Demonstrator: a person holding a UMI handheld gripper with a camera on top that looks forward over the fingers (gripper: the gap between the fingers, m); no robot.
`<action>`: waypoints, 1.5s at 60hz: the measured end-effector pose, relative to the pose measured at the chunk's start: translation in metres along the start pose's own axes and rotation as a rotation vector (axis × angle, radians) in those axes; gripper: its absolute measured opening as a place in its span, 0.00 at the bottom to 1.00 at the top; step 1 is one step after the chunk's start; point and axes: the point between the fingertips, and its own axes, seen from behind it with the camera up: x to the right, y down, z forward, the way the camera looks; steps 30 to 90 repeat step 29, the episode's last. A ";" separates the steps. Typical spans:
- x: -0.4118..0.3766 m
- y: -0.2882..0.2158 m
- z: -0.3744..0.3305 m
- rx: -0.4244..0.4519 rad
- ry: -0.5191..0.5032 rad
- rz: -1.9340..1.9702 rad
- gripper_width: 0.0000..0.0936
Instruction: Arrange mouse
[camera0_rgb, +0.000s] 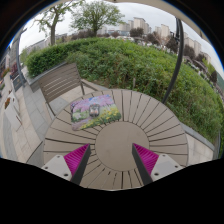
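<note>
My gripper (111, 160) is open and empty, its two magenta pads apart over the near part of a round slatted wooden table (150, 120). Ahead of the fingers, on the far left part of the table, lies a rectangular mat with a flowery purple and green print (95, 110). A small dark thing (81, 113) rests on the mat's left part; it may be the mouse, but I cannot tell. Nothing stands between the fingers.
A wooden bench (58, 80) stands beyond the table at the left. A green hedge (130, 60) runs behind the table. A thin tree trunk (180, 50) rises at the right. Paved ground (25, 125) lies left of the table.
</note>
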 end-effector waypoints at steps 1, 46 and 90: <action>0.002 0.007 -0.008 -0.006 0.001 -0.001 0.91; 0.033 0.105 -0.078 -0.081 -0.004 -0.007 0.91; 0.033 0.105 -0.078 -0.081 -0.004 -0.007 0.91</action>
